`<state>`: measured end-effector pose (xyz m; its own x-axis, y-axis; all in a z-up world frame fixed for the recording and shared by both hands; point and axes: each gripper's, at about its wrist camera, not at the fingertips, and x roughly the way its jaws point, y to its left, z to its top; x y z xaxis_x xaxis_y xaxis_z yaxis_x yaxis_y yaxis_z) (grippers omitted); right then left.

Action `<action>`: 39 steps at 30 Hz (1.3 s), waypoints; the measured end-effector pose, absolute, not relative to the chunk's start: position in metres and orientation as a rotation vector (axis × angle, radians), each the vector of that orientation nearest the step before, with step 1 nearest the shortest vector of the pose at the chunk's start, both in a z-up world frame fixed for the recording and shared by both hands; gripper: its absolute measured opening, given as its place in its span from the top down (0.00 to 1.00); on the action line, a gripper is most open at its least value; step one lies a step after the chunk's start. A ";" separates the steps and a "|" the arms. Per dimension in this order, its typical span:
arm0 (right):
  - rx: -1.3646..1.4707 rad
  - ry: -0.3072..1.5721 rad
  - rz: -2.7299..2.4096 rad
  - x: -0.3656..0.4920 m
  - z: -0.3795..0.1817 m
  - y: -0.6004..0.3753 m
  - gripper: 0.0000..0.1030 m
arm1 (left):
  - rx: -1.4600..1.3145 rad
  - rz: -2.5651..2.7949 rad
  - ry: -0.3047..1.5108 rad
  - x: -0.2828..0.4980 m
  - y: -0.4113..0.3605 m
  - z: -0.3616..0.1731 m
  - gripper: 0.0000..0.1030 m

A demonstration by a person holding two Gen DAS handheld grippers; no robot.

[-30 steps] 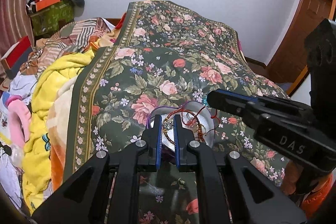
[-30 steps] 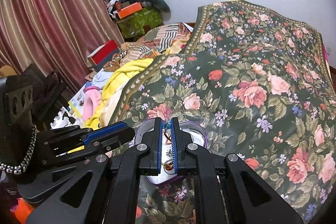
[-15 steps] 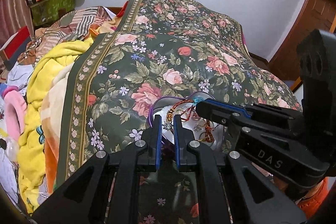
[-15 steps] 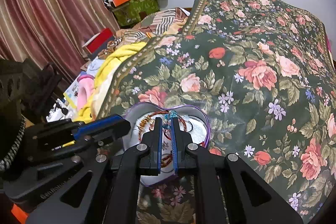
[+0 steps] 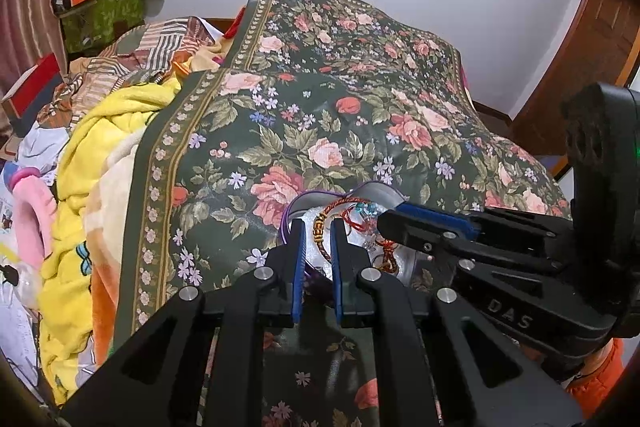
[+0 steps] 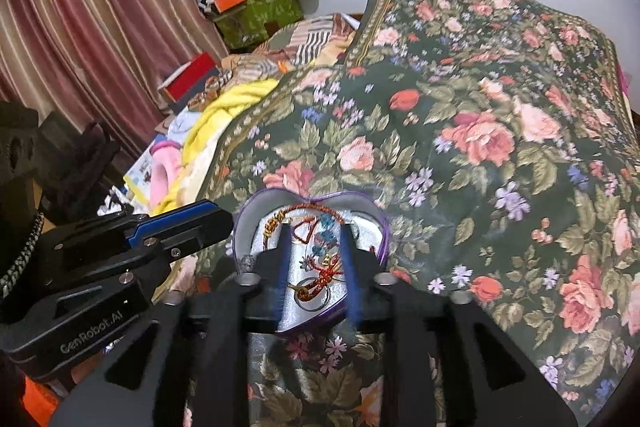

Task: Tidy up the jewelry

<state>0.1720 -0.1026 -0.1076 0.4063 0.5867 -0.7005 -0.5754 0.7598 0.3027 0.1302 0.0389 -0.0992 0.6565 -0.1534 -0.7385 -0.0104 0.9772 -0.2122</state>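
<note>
**Two Tongs, One Heart-Shaped Box**

Two tongs converge on the heart-shaped box [image 6: 310,259], which sits on the floral bedspread [image 6: 480,131] near its front edge. Inside the box lies the jewelry: a braided bracelet [image 5: 320,233] with gold beads, a red corded charm [image 6: 324,277] and small blue beads [image 6: 322,227].

The left tongs [image 5: 316,227] hover just above the box's left side, jaws a narrow gap apart, the bracelet showing between them; whether they actually pinch it I cannot tell. My read: they line up there to lift or straighten that bracelet.

The right tongs [image 6: 314,227] hang over the box's middle, jaws apart and blurred, so nothing is clamped. They look set to come down on the red charm.

Different angles, different news! The right wrist view looks straight down into the box, showing its purple rim, silver lining and the charm's ring. The left wrist view hides much of that behind the right tongs [image 5: 424,227], but it shows the bracelet's beads sharply.
</note>
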 end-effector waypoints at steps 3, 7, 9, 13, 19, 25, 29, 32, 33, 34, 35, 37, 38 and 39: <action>0.029 0.840 0.726 0.168 -0.090 -0.111 0.69 | -0.208 -0.073 0.837 0.126 0.041 -0.091 0.84; 0.051 0.749 0.705 0.157 -0.059 -0.124 0.69 | -0.210 -0.060 0.796 0.118 0.042 -0.074 0.75; 0.062 0.698 0.697 0.150 -0.042 -0.131 0.69 | -0.204 -0.055 0.766 0.112 0.042 -0.063 0.75; 0.079 0.571 0.673 0.128 -0.005 -0.146 0.69 | -0.183 -0.037 0.691 0.095 0.039 -0.035 0.75; 0.077 0.388 0.642 0.085 0.037 -0.162 0.69 | -0.128 -0.012 0.524 0.055 0.027 0.017 0.75; 0.066 0.273 0.611 0.045 0.060 -0.167 0.63 | -0.068 0.009 0.340 0.005 0.009 0.065 0.68; 0.058 0.215 0.571 0.028 0.068 -0.170 0.50 | -0.012 0.050 0.245 -0.024 -0.004 0.083 0.59; 0.064 0.191 0.541 0.018 0.070 -0.174 0.33 | 0.012 0.081 0.200 -0.040 -0.009 0.091 0.49; 0.068 0.185 0.527 0.016 0.071 -0.175 0.26 | 0.015 0.090 0.191 -0.045 -0.009 0.092 0.48; 0.072 0.178 0.514 0.014 0.071 -0.176 0.19 | 0.012 0.094 0.187 -0.049 -0.008 0.094 0.45; 0.074 0.174 0.505 0.013 0.071 -0.178 0.17 | 0.007 0.097 0.186 -0.051 -0.007 0.094 0.42; 0.077 0.167 0.488 0.012 0.072 -0.179 0.11 | -0.005 0.106 0.183 -0.054 -0.004 0.094 0.29; 0.077 0.167 0.483 0.010 0.072 -0.180 0.09 | -0.006 0.111 0.181 -0.055 -0.003 0.094 0.27; 0.075 0.167 0.475 0.010 0.072 -0.180 0.05 | -0.007 0.118 0.182 -0.056 -0.002 0.094 0.23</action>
<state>0.0100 -0.1802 0.0719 0.8763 0.4604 -0.1421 -0.4482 0.8871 0.1103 -0.0560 -0.0017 0.0942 0.9766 0.1168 -0.1808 -0.1180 0.9930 0.0042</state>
